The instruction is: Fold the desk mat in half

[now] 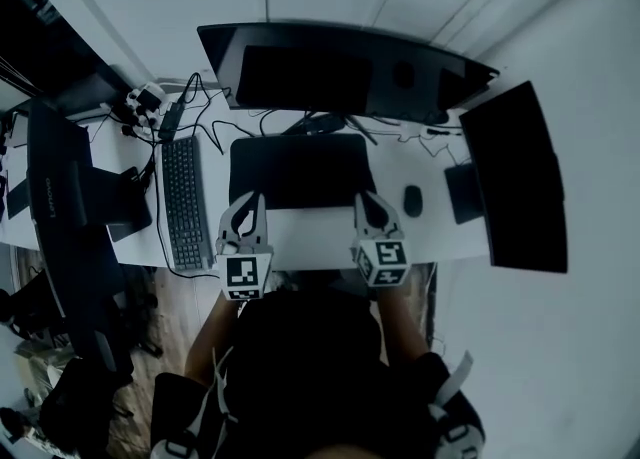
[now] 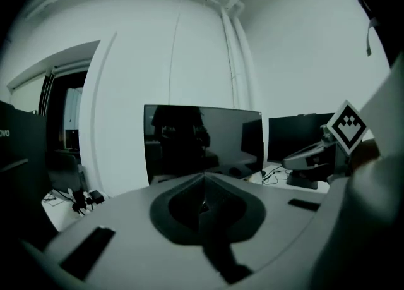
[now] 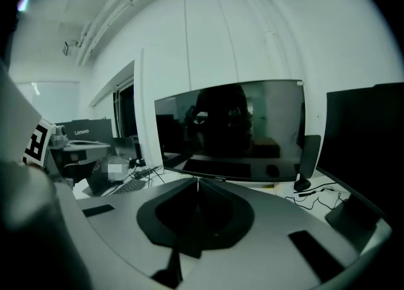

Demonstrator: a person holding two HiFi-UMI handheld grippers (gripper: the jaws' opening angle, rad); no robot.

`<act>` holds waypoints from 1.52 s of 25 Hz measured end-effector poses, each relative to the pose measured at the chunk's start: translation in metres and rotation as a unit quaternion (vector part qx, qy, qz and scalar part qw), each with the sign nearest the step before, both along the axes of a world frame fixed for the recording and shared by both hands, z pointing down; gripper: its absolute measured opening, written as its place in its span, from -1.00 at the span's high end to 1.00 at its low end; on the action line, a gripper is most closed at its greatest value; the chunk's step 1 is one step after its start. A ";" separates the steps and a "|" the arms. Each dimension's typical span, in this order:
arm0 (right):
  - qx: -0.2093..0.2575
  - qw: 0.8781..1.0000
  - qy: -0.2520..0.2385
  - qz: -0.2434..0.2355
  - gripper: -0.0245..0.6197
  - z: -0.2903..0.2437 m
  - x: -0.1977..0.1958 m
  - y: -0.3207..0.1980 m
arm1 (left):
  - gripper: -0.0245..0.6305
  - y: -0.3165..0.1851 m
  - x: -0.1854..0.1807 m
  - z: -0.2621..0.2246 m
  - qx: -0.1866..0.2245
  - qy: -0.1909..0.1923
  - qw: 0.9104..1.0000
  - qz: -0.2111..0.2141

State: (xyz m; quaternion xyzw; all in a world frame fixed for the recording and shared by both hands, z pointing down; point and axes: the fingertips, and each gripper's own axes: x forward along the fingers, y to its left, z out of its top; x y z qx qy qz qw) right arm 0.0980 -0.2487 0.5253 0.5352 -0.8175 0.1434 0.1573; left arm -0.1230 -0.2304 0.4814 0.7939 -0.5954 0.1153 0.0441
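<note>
Folding has not started yet, I think. At the left side of the white worktop (image 1: pixel 310 239) lies a long black keyboard (image 1: pixel 183 202). Next comes the left tool (image 1: pixel 250 202). Its jaws are squeezed tight together, and the left gripper view shows nothing between them. It hangs over the near left corner of the flat black rectangular desk mat (image 1: pixel 300 172), but I cannot tell if it touches it.

The desk mat lies in the middle of the worktop, a little back from the near edge and just in front of the wide black monitor (image 1: pixel 340 72) at the far edge. It looks like one flat sheet, with no part turned over.

The right tool (image 1: pixel 370 202) is over the near right corner of the desk mat. Its jaws are clenched tight too, with nothing in them. A small dark mouse (image 1: pixel 412 200) sits near the mat, toward the right edge.

So the whole job is left, I think: pinch one edge of the mat, lift it, and lay it over the other half.
</note>
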 end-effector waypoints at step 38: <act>0.101 0.994 -0.026 0.021 0.90 -0.116 -0.035 0.159 | 0.90 0.133 -0.016 -0.087 0.078 0.068 0.995 -0.004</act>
